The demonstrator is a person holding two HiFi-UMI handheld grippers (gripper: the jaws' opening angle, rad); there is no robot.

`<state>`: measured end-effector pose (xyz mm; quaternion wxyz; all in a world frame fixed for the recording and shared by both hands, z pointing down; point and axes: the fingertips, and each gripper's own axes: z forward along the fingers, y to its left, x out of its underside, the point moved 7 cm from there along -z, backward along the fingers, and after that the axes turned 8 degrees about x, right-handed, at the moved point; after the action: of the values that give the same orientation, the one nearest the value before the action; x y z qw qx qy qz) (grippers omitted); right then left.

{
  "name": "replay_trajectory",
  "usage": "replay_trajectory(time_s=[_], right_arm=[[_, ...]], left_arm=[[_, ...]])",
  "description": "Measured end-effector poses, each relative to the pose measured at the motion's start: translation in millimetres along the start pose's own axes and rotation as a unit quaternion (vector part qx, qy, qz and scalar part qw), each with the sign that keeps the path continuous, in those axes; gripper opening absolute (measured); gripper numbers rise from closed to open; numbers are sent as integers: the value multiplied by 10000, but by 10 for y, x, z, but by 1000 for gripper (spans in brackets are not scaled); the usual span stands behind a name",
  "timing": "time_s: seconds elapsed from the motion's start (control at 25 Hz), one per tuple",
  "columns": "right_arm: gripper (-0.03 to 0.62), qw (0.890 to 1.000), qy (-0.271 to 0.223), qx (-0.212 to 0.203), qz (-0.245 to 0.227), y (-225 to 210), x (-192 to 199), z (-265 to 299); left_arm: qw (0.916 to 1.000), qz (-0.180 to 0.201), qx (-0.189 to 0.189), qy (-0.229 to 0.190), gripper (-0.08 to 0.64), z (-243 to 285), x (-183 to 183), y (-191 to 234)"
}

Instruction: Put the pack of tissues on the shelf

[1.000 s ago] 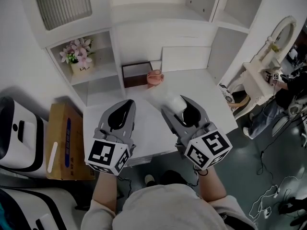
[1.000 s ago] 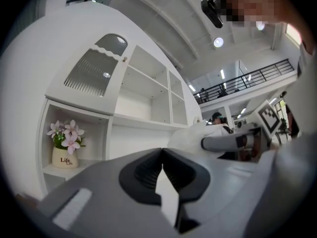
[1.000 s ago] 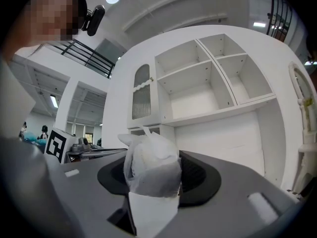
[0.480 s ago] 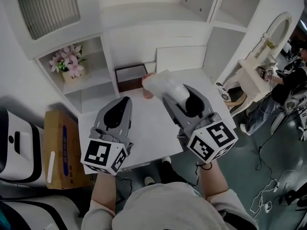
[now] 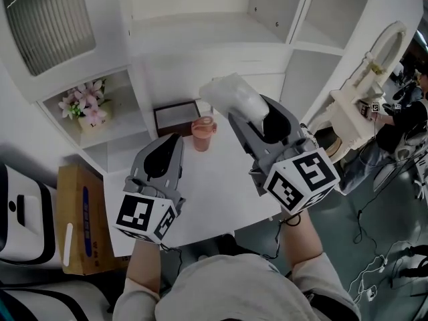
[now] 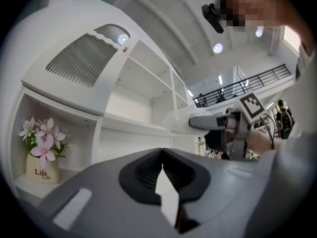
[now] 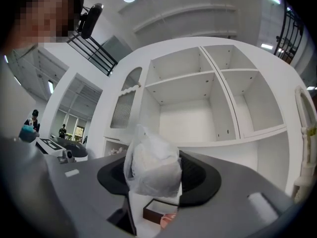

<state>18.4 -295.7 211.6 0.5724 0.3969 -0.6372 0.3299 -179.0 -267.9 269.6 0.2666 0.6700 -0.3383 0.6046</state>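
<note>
The pack of tissues, white in clear plastic wrap, is held up in the air in front of the white shelf unit. My right gripper is shut on it, and the pack sticks out past the fingertips. In the right gripper view the pack fills the gap between the jaws, with the open shelf compartments straight behind it. My left gripper hovers low over the white table, shut and empty; in the left gripper view its jaws meet with nothing between them.
A pink cup and a dark brown box stand at the back of the table. A pot of pink flowers sits in a left cubby. A cardboard box lies on the floor at left. A vanity mirror stands at right.
My right gripper has risen and moved forward with the pack, from over the table up toward the shelf. The left gripper has hardly moved.
</note>
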Motion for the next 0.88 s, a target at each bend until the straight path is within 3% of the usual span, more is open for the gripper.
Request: replay_trajectory(time_s=[0.52, 0.88], right_arm=[[235, 9993, -302, -181, -120, -475, -518, 592], [236, 9993, -243, -170, -249, -691, -629, 1013]], left_arm=[[9990, 159, -424, 55, 2, 301, -128, 135], [9971, 234, -713, 122, 2, 401, -165, 242]])
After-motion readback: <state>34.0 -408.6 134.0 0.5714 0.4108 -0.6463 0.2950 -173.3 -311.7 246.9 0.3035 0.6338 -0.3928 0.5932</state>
